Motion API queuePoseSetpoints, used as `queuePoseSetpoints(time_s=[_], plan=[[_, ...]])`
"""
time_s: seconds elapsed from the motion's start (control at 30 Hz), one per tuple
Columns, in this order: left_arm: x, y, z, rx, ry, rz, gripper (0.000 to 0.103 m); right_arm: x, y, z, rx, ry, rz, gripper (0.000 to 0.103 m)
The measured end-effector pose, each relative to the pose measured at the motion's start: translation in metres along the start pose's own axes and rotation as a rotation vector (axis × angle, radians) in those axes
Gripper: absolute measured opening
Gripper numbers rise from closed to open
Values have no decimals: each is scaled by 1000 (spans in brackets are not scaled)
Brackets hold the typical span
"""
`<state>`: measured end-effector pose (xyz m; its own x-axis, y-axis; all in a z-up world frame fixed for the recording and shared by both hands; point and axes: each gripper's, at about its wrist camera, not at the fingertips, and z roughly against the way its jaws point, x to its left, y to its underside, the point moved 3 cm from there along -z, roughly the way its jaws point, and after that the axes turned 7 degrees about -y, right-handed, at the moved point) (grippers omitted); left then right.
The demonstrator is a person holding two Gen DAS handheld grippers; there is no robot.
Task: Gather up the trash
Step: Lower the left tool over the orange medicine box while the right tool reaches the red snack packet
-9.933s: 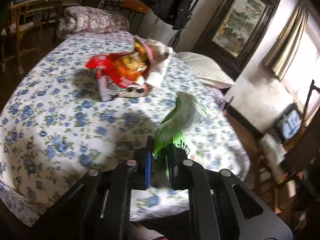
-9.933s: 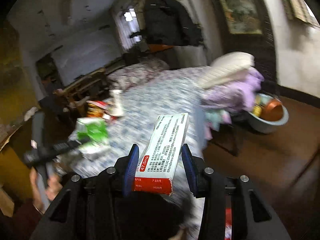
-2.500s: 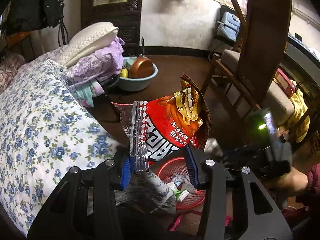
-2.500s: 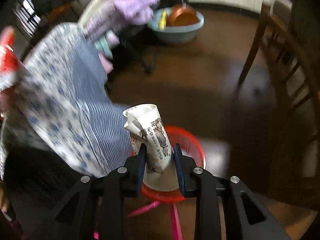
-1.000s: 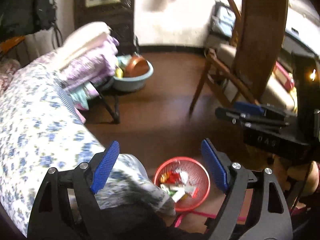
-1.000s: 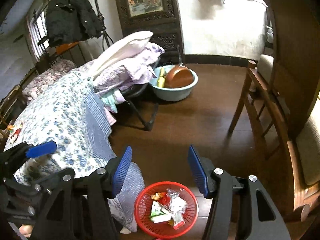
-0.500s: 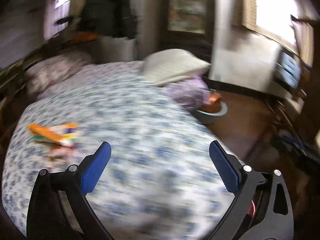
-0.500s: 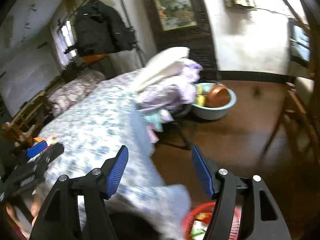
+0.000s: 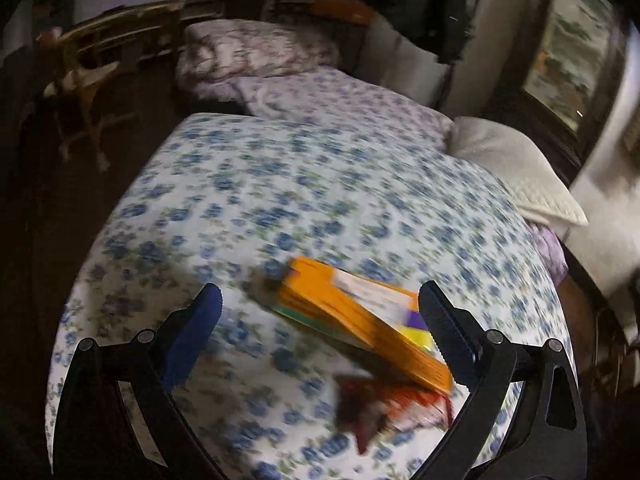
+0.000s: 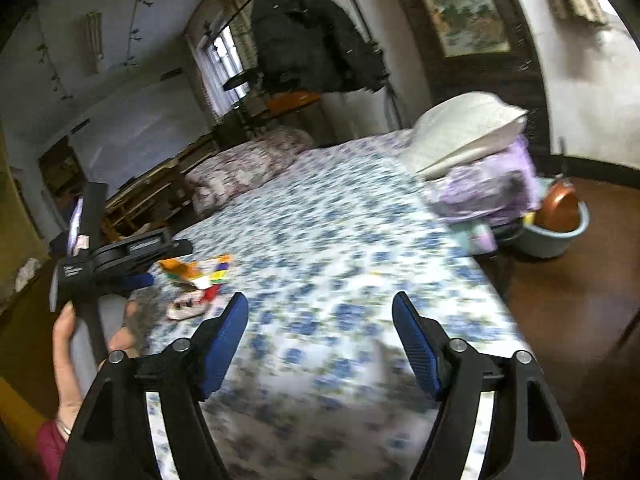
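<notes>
Left tool (image 9: 320, 312) gapes, empty, over the flat orange cardboard box (image 9: 360, 328) on the blue-flowered bed (image 9: 280, 184); straddle its narrow sides before clenching. Right tool (image 10: 320, 316), just widening, empty.

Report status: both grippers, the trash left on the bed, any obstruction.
Left gripper open, empty, over the orange box and red wrapper on the bed. Right gripper open, empty, jaws just opening. Nothing in the way.

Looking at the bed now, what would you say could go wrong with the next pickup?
The orange box lies partly over the red wrapper, so the open left gripper may catch both or shove one off the bed. The view is blurred, so aim may be off. The right gripper, just opening, is empty.
</notes>
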<state>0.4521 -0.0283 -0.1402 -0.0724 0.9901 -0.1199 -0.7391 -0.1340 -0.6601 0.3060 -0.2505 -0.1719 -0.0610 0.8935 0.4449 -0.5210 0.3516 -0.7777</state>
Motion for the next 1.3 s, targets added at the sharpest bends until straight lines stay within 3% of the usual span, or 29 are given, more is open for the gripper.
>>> queuePoseSetpoints(time_s=[0.13, 0.3, 0.57, 0.7, 0.8, 0.87, 0.9, 1.07, 1.17, 1.3], plan=[[26, 1, 4, 7, 26, 114, 95, 34, -2, -32, 101, -81, 53, 76], [38, 5, 0, 34, -18, 143, 95, 66, 1, -65, 182, -135, 97, 77], [58, 4, -4, 57, 10, 237, 95, 111, -1, -113, 307, -118, 196, 82], [55, 3, -3, 53, 14, 219, 95, 128, 3, -130, 343, -104, 265, 82], [52, 3, 2, 29, -10, 193, 95, 122, 0, -136, 359, -84, 244, 81], [51, 3, 2, 25, -20, 184, 95, 112, -3, -136, 354, -71, 202, 52], [50, 3, 3, 25, -21, 178, 95, 104, -4, -129, 338, -41, 206, 46], [41, 8, 5, 34, 17, 144, 95, 57, -7, -92, 291, 7, 98, 47], [28, 11, 7, 29, 17, 105, 95, 32, -7, -74, 253, 73, 97, 49], [18, 13, 5, 29, -5, 89, 95, 24, -6, -71, 254, 38, 70, 56]])
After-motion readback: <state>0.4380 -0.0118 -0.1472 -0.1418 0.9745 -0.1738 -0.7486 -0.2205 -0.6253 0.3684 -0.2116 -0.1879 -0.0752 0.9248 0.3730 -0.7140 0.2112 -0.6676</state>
